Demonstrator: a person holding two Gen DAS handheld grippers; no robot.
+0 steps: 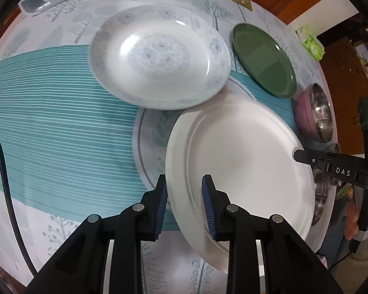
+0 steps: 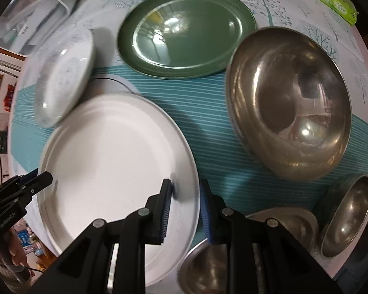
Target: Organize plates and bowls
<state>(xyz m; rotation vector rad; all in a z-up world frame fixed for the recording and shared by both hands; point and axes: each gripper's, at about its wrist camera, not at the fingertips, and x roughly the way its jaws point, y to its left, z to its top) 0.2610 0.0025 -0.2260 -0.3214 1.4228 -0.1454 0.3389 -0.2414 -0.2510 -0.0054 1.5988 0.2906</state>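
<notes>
A: Left wrist view. The left gripper (image 1: 185, 204) has its 2 fingers on either side of the near rim of the plain white plate (image 1: 240, 161). The right gripper (image 1: 297, 155) comes in at the opposite rim. Are the fingers clamped?

B: They stand close about the rim, 1 above and 1 below, but a sliver of gap seems to remain at each, so I cannot tell whether the pads press. In the right wrist view the right gripper (image 2: 186, 202) straddles the rim of the same white plate (image 2: 115, 161) in the same way.

A: Where does the plate sit?

B: Over the striped teal mat (image 1: 61, 127), tilted, partly covering a grey-ringed plate (image 1: 148, 142) beneath it.

A: How is this step done well?

B: In my judgement, both hands should rise evenly and keep the plate level, since a thin rim can slip from 1 side. It should also clear the flowered dish (image 1: 159, 56) just beside it.

A: Count the pieces.

B: 4 plates: white, grey-ringed, flowered, and green (image 2: 186, 31). Metal bowls: 1 large (image 2: 289, 103) and 3 smaller at the lower right (image 2: 346, 215), as far as the right wrist view shows; 1 appears pink outside in the left wrist view.
</notes>
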